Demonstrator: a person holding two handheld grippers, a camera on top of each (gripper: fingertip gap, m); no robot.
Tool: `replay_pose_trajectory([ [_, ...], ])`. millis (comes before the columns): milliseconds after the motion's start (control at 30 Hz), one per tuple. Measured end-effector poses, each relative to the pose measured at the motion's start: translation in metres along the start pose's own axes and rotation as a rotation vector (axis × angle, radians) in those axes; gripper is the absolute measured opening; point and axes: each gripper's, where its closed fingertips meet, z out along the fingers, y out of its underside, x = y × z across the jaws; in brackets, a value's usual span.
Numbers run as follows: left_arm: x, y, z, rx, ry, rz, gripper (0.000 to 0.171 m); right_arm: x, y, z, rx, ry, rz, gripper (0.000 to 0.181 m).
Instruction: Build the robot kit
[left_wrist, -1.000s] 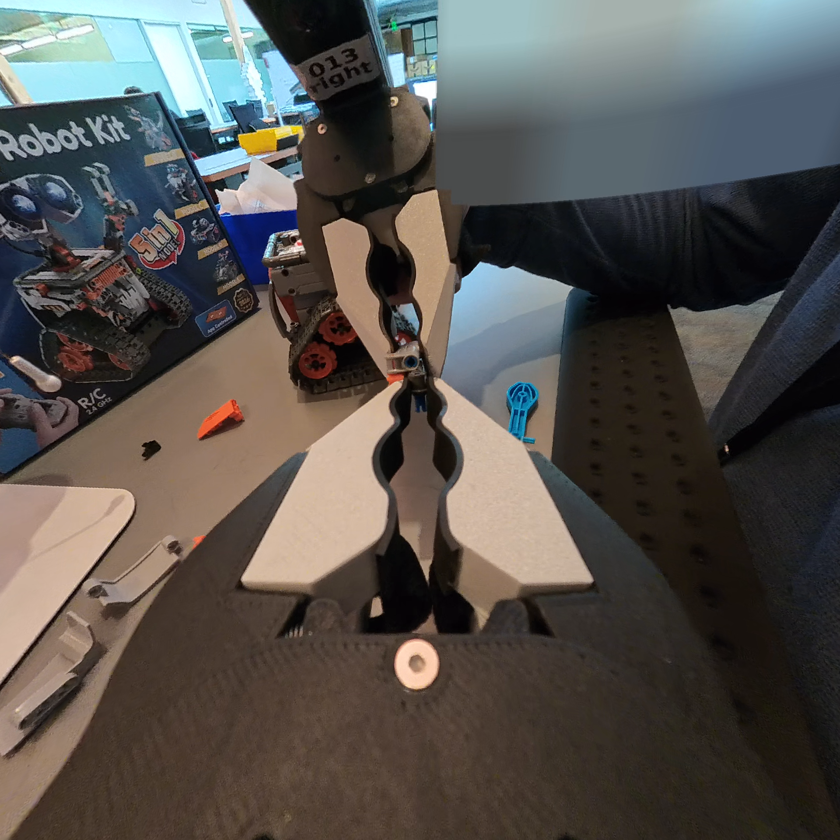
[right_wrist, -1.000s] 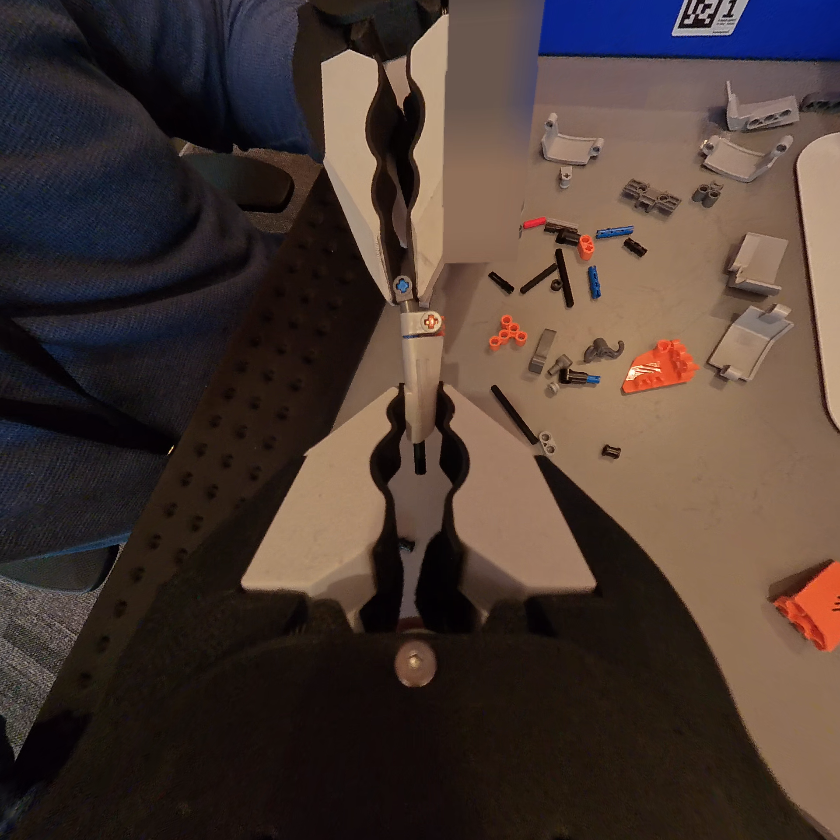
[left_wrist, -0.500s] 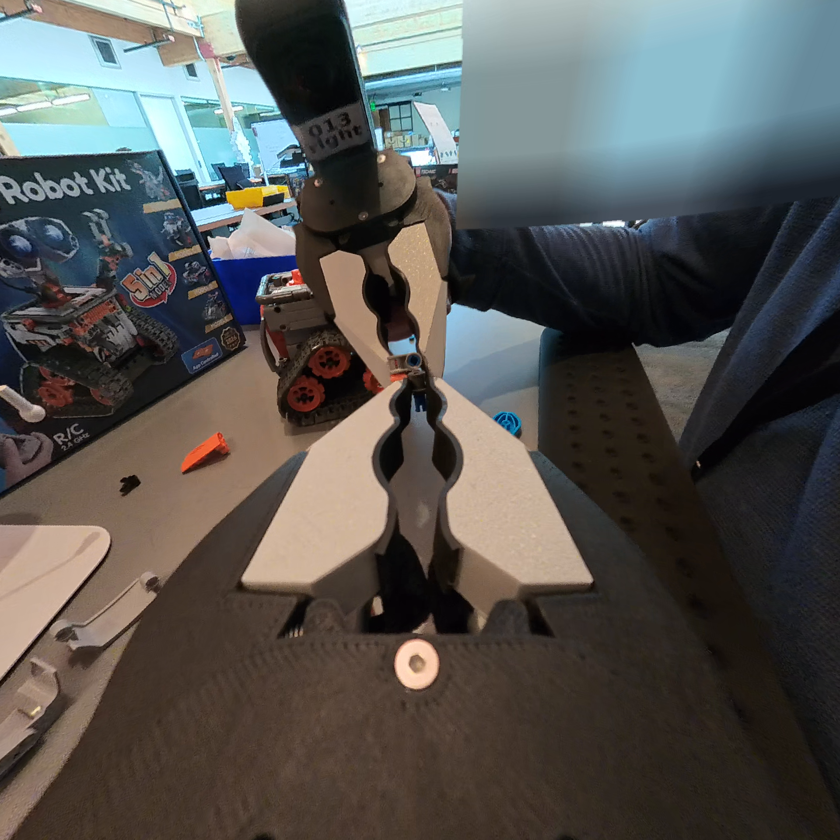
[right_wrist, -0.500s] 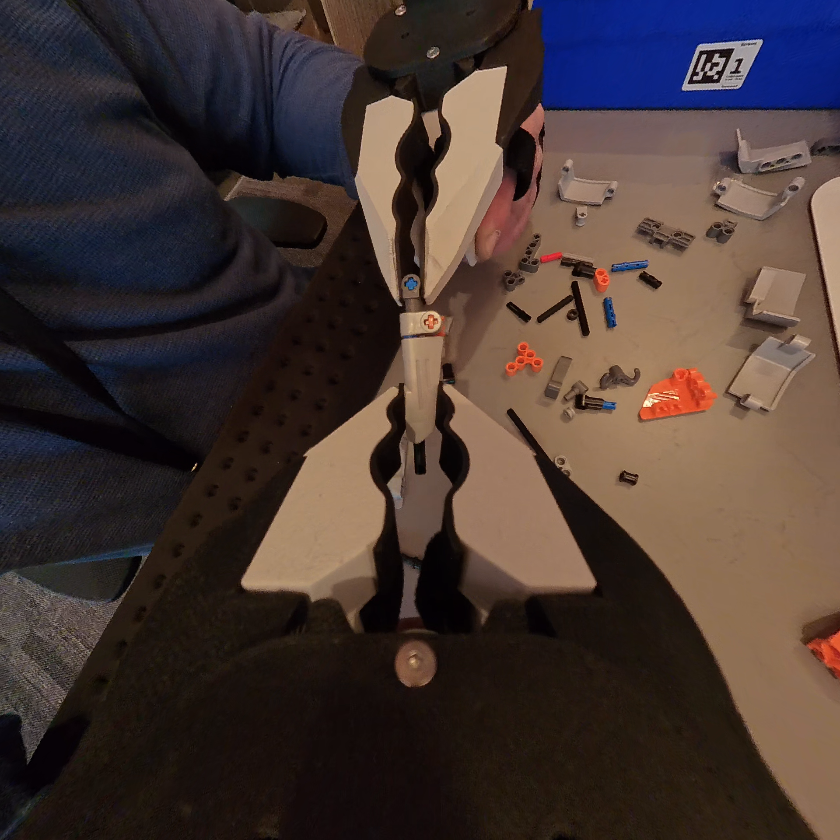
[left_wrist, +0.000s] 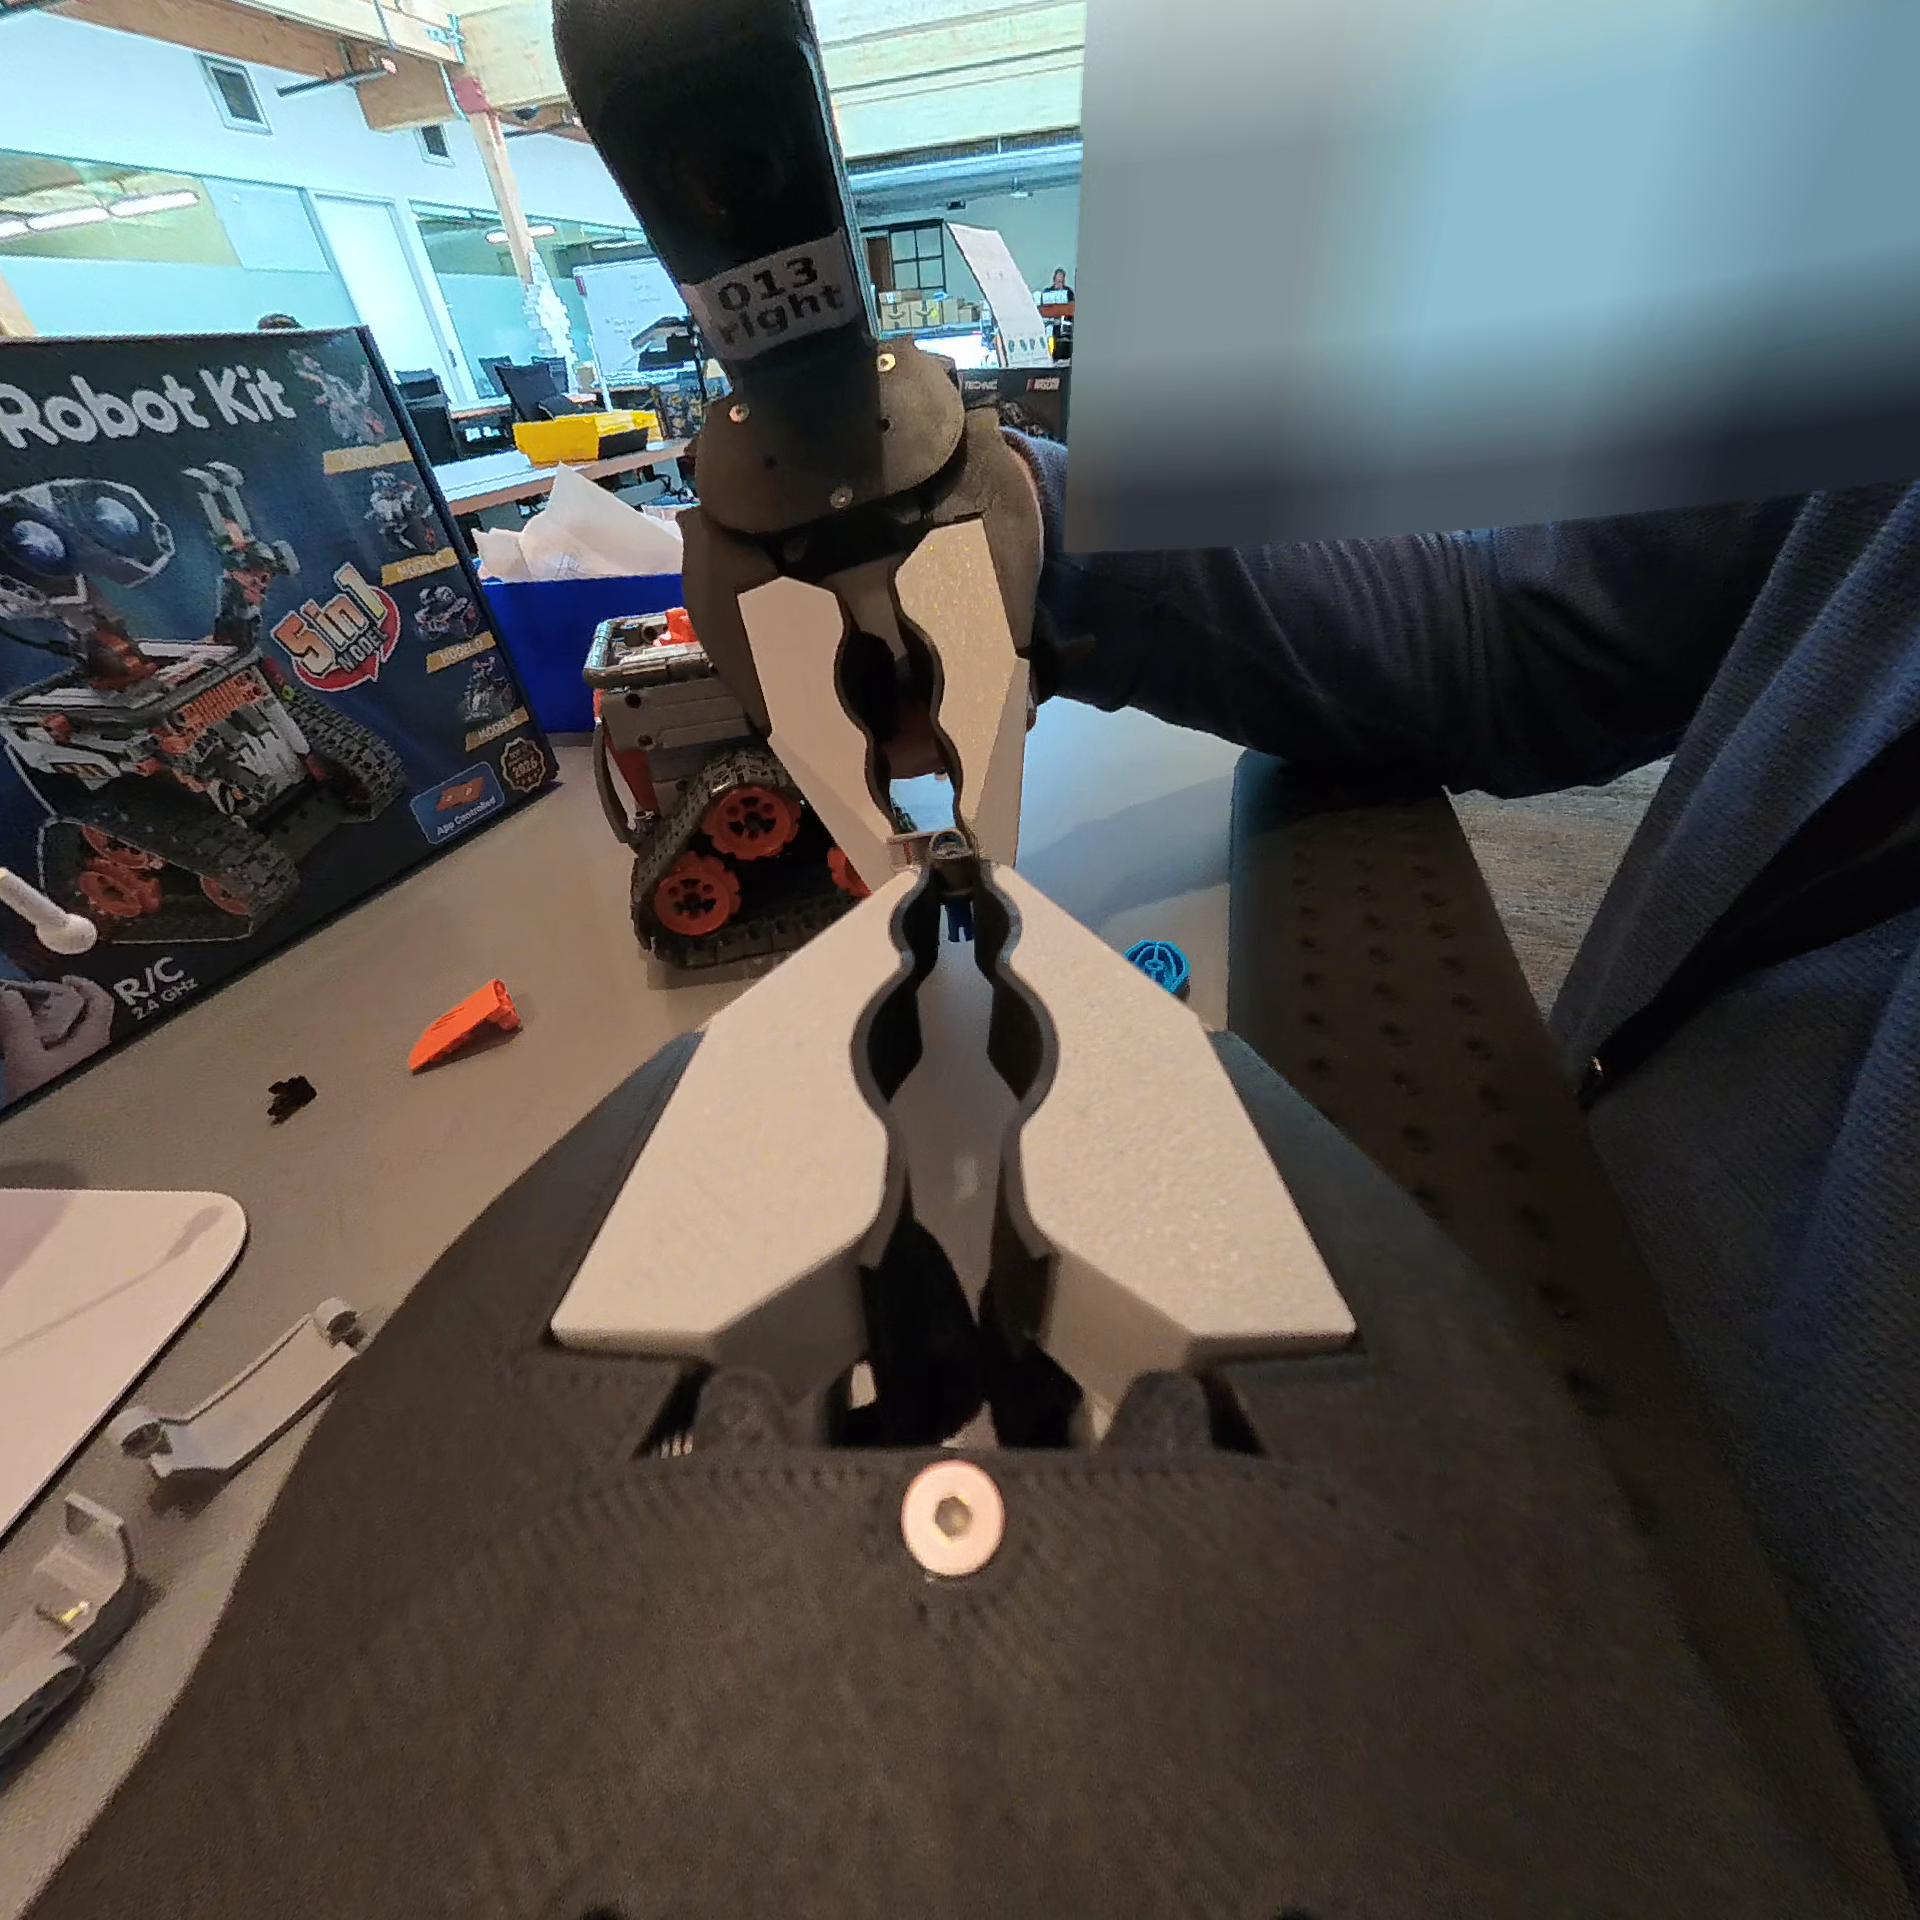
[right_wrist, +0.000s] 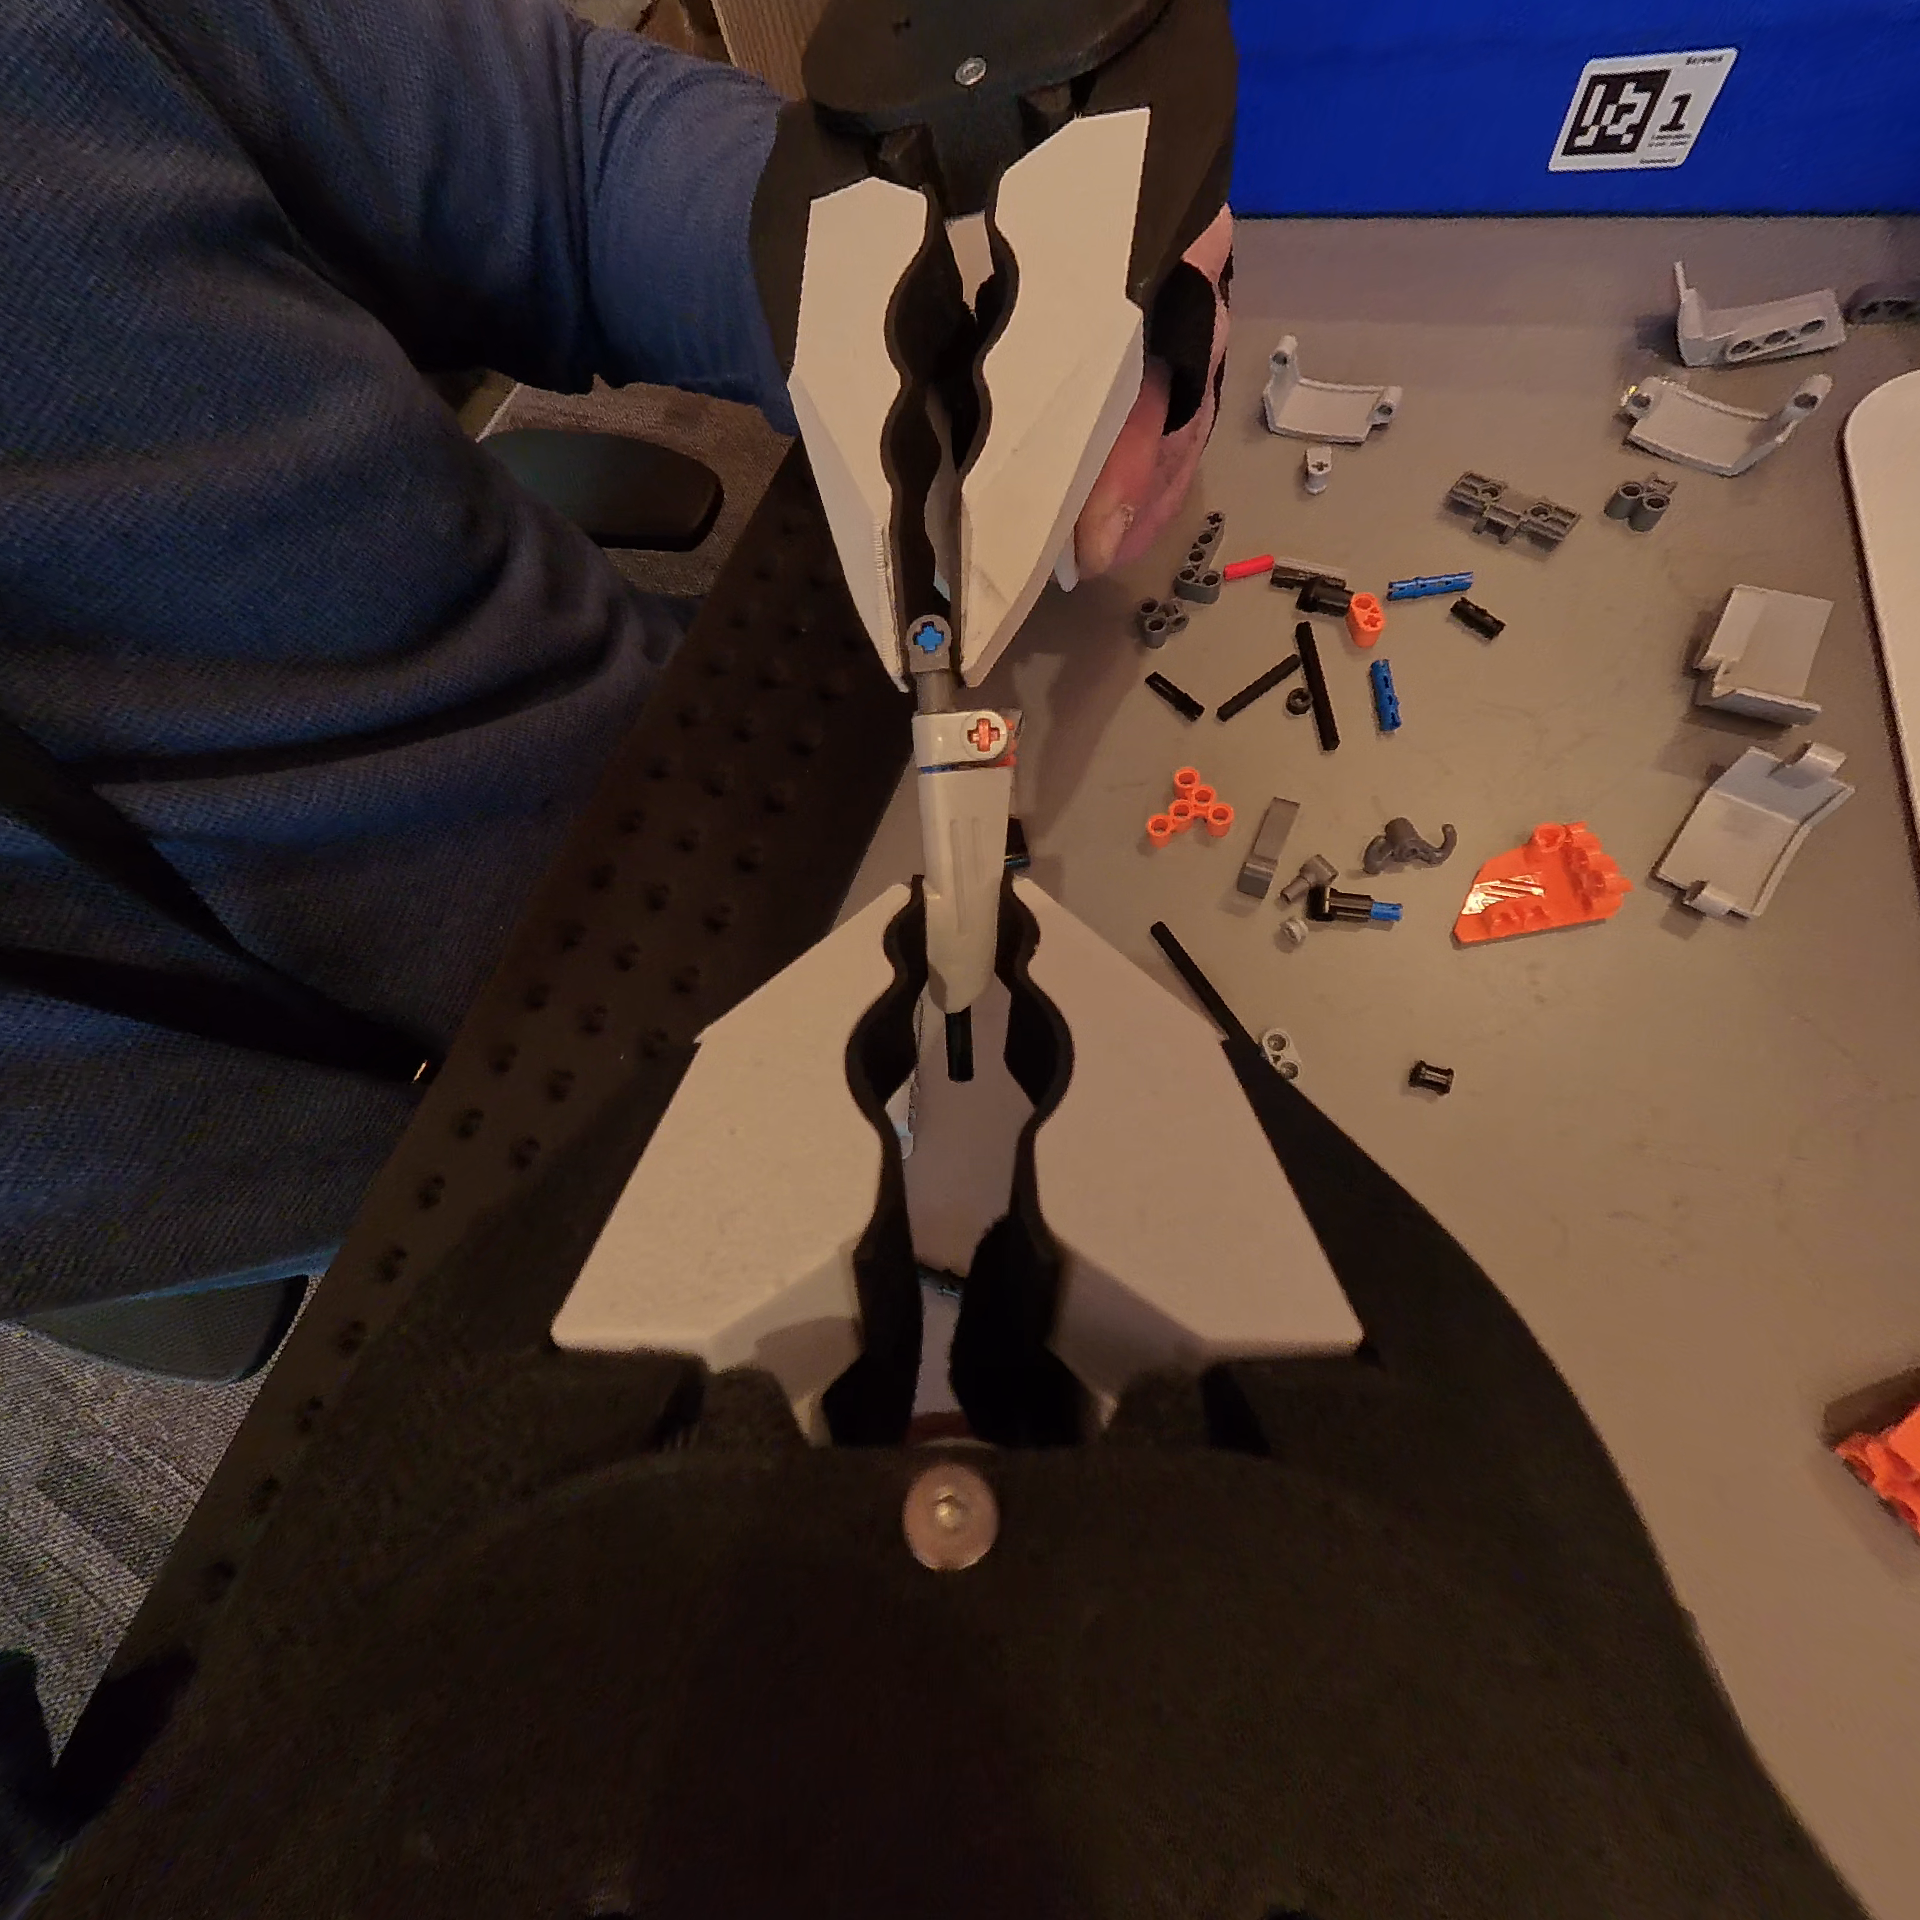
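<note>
Tip to tip above the counter (right_wrist: 1558, 1195), the right tool (right_wrist: 961, 925) clamps the white building-brick piece (right_wrist: 961, 862); the left tool (left_wrist: 951, 883), level, pinches the piece's grey end joint (right_wrist: 928, 642).

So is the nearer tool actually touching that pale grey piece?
Touching: the right wrist view shows the right tool closed on the pale grey piece, no gap.

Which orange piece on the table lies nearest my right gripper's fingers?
The three-armed orange connector, just right of the held white part; the orange panel lies farther right.
</note>
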Motion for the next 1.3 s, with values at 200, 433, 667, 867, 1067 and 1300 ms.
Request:
replay_pose_trajectory([
  [200, 0.002, 0.002, 0.001, -0.017, 0.008, -0.002, 0.004, 0.001, 0.001, -0.001, 0.004, 0.000, 0.006, 0.009],
  [433, 0.000, 0.004, 0.001, -0.030, -0.001, 0.001, 0.004, 0.000, 0.002, -0.002, 0.008, -0.008, 0.002, 0.009],
  [667, 0.003, 0.007, 0.002, -0.056, 0.004, 0.036, 0.004, -0.002, 0.003, -0.001, -0.008, -0.009, -0.008, 0.009],
  [867, 0.005, 0.018, 0.006, -0.142, -0.018, 0.117, 0.004, -0.001, 0.010, 0.002, -0.078, 0.028, -0.034, 0.008],
  [1067, 0.001, 0.025, 0.008, -0.177, -0.042, 0.125, 0.004, 0.004, 0.012, 0.005, -0.093, 0.051, -0.034, 0.008],
  [1300, -0.003, 0.020, 0.007, -0.141, -0.063, 0.096, 0.004, 0.006, 0.005, 0.001, -0.053, 0.054, 0.007, 0.008],
])
